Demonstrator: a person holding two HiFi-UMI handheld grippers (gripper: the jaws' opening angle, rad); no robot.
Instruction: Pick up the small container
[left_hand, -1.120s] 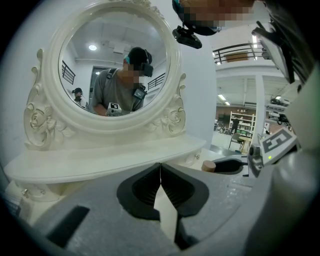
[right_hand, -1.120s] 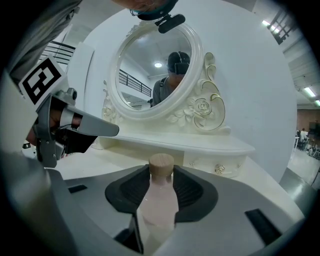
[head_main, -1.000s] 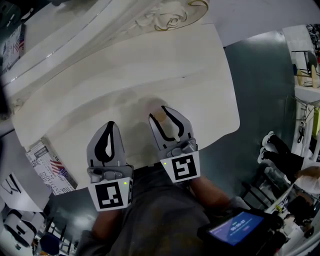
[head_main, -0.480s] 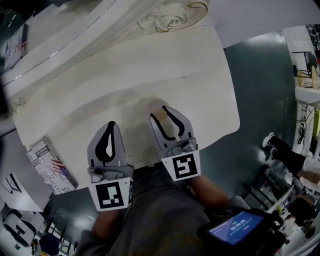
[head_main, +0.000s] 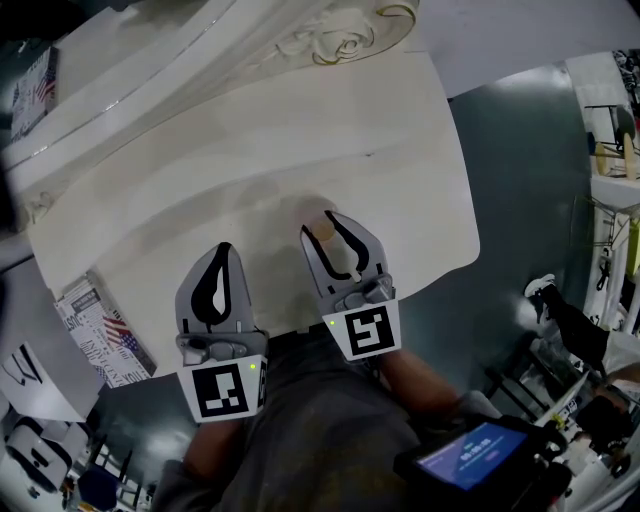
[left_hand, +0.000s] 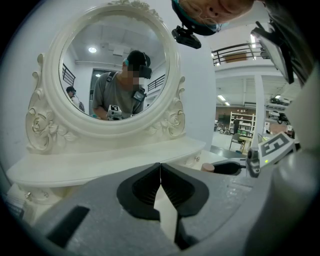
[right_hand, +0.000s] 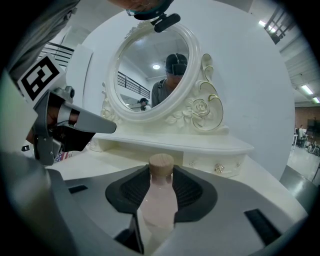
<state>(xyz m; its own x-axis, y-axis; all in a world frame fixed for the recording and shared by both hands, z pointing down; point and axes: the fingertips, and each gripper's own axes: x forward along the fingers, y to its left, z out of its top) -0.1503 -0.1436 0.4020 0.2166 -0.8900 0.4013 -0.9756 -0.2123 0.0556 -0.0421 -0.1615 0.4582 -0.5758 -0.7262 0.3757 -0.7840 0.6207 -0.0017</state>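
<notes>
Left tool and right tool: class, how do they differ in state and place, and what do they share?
The left tool has its jaws together, empty; the right tool grips the small container. The left tool sits nearer the table edge; the right tool reaches farther in. Both are grey with black pads.

We see 1 change: at the frame's right edge, a bystander's white shoe (head_main: 545, 290) and dark leg (head_main: 580, 322) have shifted slightly down and right.

open tabletop (head_main: 390, 130) ahead, mirror (left_hand: 115, 65) beyond
</notes>
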